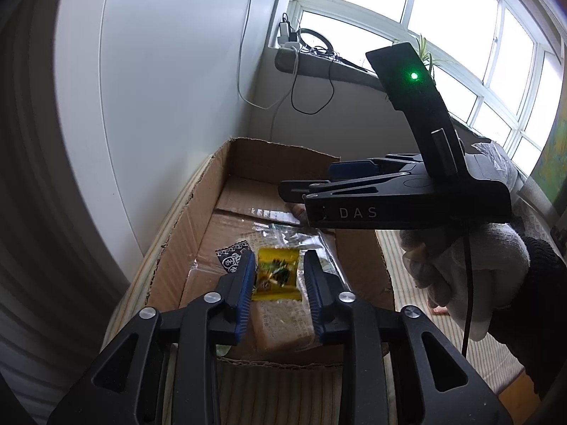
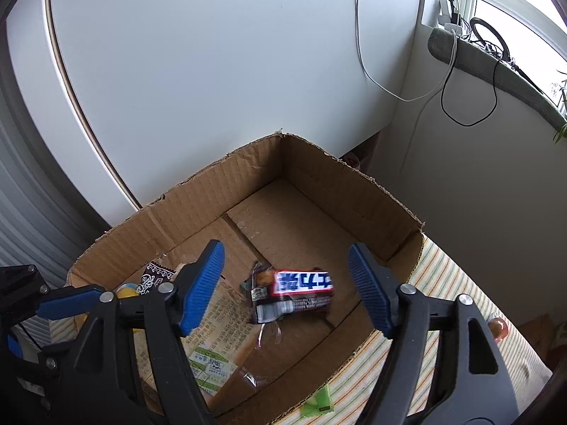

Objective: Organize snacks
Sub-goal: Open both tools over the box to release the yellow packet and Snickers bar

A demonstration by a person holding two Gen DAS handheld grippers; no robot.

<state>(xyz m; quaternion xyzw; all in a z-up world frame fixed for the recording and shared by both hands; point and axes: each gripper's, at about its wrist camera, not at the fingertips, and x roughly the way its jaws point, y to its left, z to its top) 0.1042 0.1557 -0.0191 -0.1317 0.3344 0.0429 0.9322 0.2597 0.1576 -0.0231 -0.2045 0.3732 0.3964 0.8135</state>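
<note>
Blue-padded fingers of the left tool (image 1: 280,283) stand apart over the box (image 1: 212,184), empty, with a yellow packet (image 1: 274,278) lying between them below, not gripped. Right tool (image 2: 287,287) is spread wide and also holds nothing; a dark bar (image 2: 294,292) with a white-and-blue label lies on the box floor between its fingers, slightly blurred, so whether it has settled cannot be told.

Judgement: the step in hand is loading snacks into the box; the bar appears just deposited. Next move calls for withdrawing the right tool and fetching a remaining item.

Right view alone shows candidates outside the box on the striped cloth (image 2: 439,283): a green wrapper (image 2: 319,403) and a pinkish item (image 2: 496,329). Left view alone shows the gloved hand (image 1: 471,276) holding the right tool, and the window.
</note>
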